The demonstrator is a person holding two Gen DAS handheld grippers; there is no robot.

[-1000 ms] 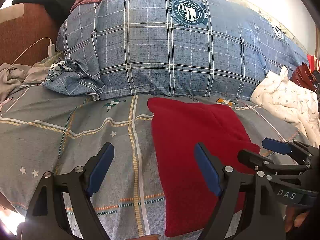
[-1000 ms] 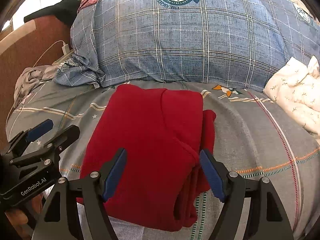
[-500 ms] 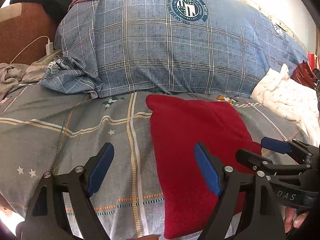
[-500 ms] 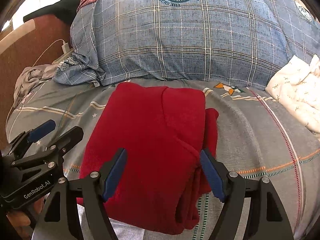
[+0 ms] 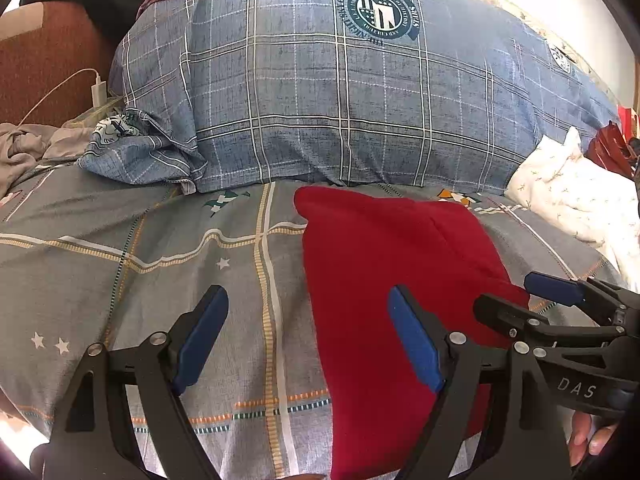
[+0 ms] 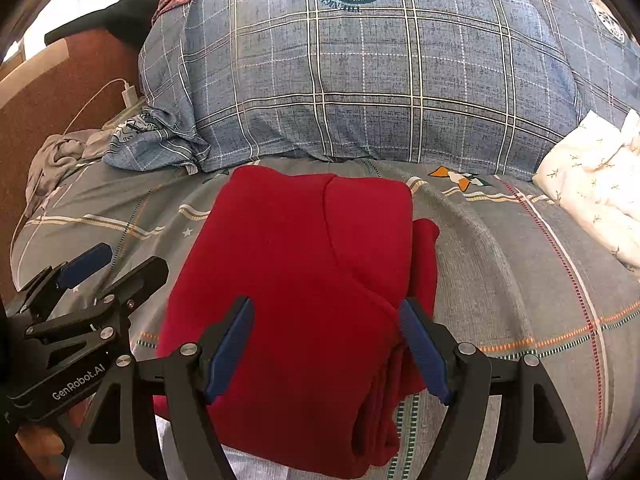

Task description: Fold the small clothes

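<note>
While both grippers hang idle, the red garment [image 6: 304,280] lies folded on the bed [image 5: 120,280] near its pillow-side edge, just in front of the blue plaid pillow [image 5: 340,92]. Left gripper [image 5: 308,340]: jaws wide, nothing betw. them, mostly over bare sheet w/ one pad over the garment's left edge. Right gripper [image 6: 326,348]: jaws wide, astride the near part of the fold, not pinching. Risks, as I judge: the right side shows loose stacked layers, so a one-sided grab could take only the top ply & peel the fold open. Soft bedding may bunch under a pad & drag. White cloth [image 6: 592,184] at right edge could snag if the bundle is slid that way.
</note>
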